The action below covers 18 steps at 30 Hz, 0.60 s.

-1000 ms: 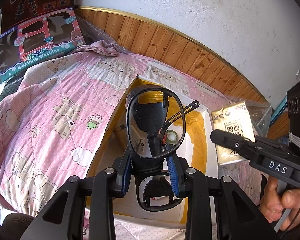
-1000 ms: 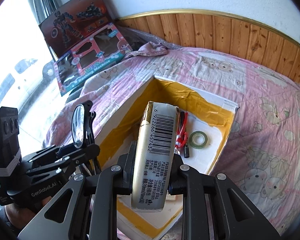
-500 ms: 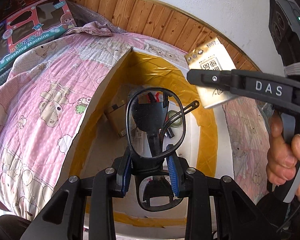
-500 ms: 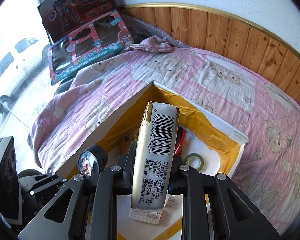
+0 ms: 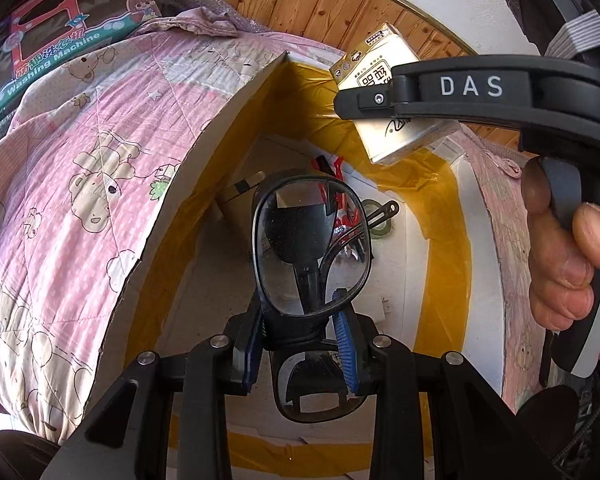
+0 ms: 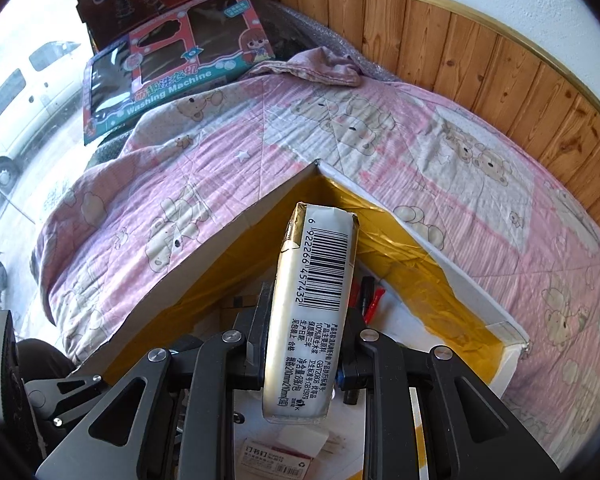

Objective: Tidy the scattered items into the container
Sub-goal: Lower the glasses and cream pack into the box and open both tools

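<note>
The left claw (image 5: pixel 300 344) grips a pair of black-framed glasses (image 5: pixel 312 248) at the bridge, between blue pads; the frame's long axis runs toward 12 o'clock in the left wrist view, one lens standing above the fingers, the other below them, a folded temple sticking out toward 2 o'clock. The right claw (image 6: pixel 304 344) is closed on a tissue pack (image 6: pixel 312 312), held on edge with its long axis toward 12 o'clock, the gold-foil end away from the camera. Its upward side carries a barcode reading 6 922266 457432 and small Chinese print. Both items hang over the open cardboard box (image 5: pixel 204 152), lined with yellow tape, which sits on a bed under a pink bear-print quilt (image 6: pixel 380 132). On the box floor lie a green tape roll (image 5: pixel 382 228), red-handled pliers (image 6: pixel 374 294) and a staples box (image 6: pixel 276 458). The right claw's side reads "DAS". At 11 o'clock a toy box (image 6: pixel 172 68) reads "Washing Machine".
</note>
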Available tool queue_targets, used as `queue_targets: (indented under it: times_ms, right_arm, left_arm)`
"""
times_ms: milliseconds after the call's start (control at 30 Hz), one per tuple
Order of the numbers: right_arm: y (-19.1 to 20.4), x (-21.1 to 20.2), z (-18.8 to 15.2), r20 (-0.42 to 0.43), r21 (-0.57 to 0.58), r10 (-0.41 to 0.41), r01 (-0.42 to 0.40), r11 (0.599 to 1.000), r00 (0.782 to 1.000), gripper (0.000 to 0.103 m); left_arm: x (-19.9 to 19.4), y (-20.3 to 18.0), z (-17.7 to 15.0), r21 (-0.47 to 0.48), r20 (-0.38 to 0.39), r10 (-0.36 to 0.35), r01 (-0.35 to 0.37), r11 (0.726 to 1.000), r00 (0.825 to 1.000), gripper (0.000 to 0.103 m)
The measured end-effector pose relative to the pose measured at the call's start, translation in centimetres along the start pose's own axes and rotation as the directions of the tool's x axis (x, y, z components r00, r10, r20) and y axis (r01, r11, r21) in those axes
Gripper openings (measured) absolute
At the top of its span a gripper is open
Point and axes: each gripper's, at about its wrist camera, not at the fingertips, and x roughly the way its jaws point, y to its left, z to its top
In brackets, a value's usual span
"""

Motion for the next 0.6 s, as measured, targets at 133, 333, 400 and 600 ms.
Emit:
queue_targets:
  times_ms: [133, 333, 400, 600]
  right_arm:
    - [-0.1, 2.2, 0.4, -0.031, -0.023, 0.007, -0.007, 1.0, 0.999, 0.03]
    - [-1.5, 1.8, -0.5, -0.037, 0.038, 0.02, -0.018, 0.999, 0.999, 0.049]
    - [-1.6, -0.1, -1.3, -0.024, 0.051, 0.048, -0.047, 0.998, 0.999, 0.049]
    - [0.3, -7.2, -5.7, 0.019, -0.04, 0.049, -0.048, 0.998, 0.999, 0.049]
  left_arm:
    - [1.3, -0.2, 0.1, 0.005, -0.055, -0.012, 0.013, 1.0, 0.998, 0.034]
    - [-0.4, -0.5, 0.0, 0.01, -0.002, -0.005, 0.005, 1.0, 1.0, 0.063]
    - [-1.3, -0.6, -0.4, 0.021, 0.018, 0.014, -0.014, 1.0, 1.0, 0.063]
    - [-4.7, -1.9, -1.9, 0.064, 0.093, 0.104, -0.11, 0.992, 0.99, 0.064]
